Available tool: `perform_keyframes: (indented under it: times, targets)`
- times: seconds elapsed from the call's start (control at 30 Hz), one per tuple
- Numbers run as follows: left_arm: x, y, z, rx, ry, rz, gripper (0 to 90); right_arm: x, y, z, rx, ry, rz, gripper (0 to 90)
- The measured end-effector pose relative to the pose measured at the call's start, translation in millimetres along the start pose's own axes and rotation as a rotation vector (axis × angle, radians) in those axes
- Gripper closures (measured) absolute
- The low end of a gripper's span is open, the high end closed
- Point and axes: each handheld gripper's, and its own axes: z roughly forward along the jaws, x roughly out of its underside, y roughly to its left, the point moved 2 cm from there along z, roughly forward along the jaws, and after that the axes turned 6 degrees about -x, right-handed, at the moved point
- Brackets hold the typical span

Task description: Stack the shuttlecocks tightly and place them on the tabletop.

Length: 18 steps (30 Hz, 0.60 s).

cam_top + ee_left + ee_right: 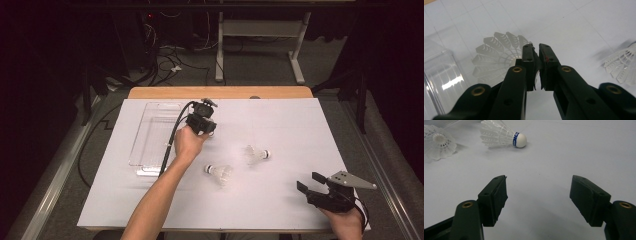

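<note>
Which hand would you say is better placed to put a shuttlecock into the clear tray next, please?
Left, probably. The left tool already grips a shuttlecock right beside the clear tray. The right tool sits open near the table's front edge, far from the tray.

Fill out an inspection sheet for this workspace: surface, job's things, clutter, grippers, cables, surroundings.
Surface: white sheet over a wooden table.
Job's things: one shuttlecock pinched by its skirt in the left gripper; two more shuttlecocks lie on the sheet, one near the middle, one to its right; a clear plastic tray at the left.
Clutter: nothing seen.
Grippers: left one nearly shut on the held shuttlecock, beside the tray; right gripper open, holding nothing, low at the sheet's right edge.
Cables: black cable trails from the left gripper; loose cables on the floor.
Surroundings: dark room, a white desk frame behind.
</note>
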Motion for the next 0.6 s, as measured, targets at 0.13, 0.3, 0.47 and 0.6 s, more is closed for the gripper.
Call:
perform_keyframes:
  times: [0.13, 0.3, 0.47, 0.6]
  targets:
    - [-3.2, -6.0, 1.0, -0.002, 0.002, 0.022, 85.5, 0.0, 0.0, -0.1, 0.000, -0.001, 0.002, 30.5]
    - [-6.2, -13.9, 7.2, 0.011, 0.017, 0.042, 88.3, 0.0, 0.0, -0.3, -0.001, -0.002, 0.002, 30.5]
    - [-9.0, -21.7, 13.4, 0.015, 0.029, 0.064, 89.0, 0.0, 0.1, -0.4, -0.002, -0.003, 0.002, 30.5]
    - [-10.9, -27.5, 19.1, 0.020, 0.040, 0.078, 89.2, 0.0, -0.1, -0.3, -0.003, -0.003, 0.001, 30.5]
